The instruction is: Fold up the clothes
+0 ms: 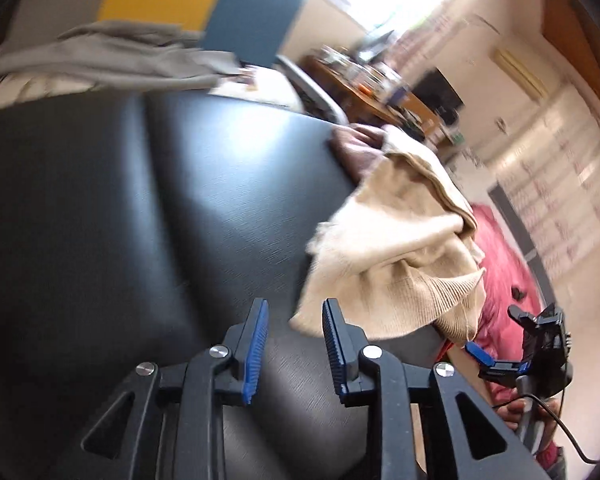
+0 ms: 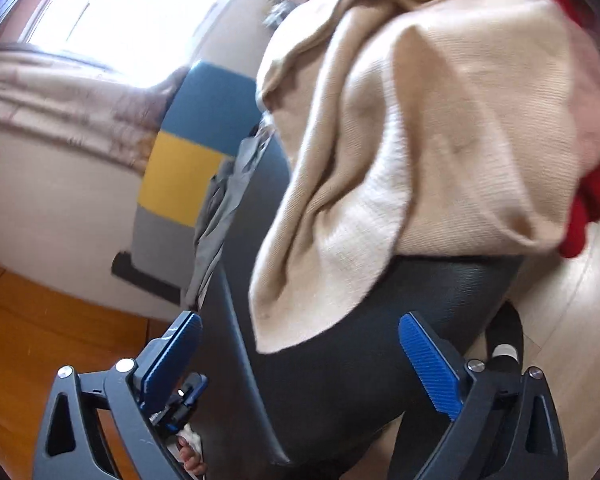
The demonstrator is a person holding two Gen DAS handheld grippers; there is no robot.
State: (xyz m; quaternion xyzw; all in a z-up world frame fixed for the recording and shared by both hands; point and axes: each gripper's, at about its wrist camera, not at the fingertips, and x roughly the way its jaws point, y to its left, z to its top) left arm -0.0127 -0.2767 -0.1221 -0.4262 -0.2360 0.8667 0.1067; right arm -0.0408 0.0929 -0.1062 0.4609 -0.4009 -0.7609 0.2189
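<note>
A crumpled beige knit sweater (image 1: 400,240) lies at the right end of a black leather bench (image 1: 140,220), and it also shows in the right wrist view (image 2: 420,140) draped over the bench's far end. My left gripper (image 1: 294,308) is open and empty, just left of the sweater's near corner. My right gripper (image 2: 300,332) is open wide and empty above the bench (image 2: 360,360), just short of the sweater's hanging corner. The right gripper (image 1: 496,340) also shows at the right edge of the left wrist view.
A grey garment (image 1: 112,56) lies across the bench's far end, also in the right wrist view (image 2: 228,208). A red garment (image 1: 500,272) hangs past the sweater. A blue, yellow and grey cushion (image 2: 188,160), a cluttered wooden desk (image 1: 380,92) and wooden floor (image 2: 40,312) surround the bench.
</note>
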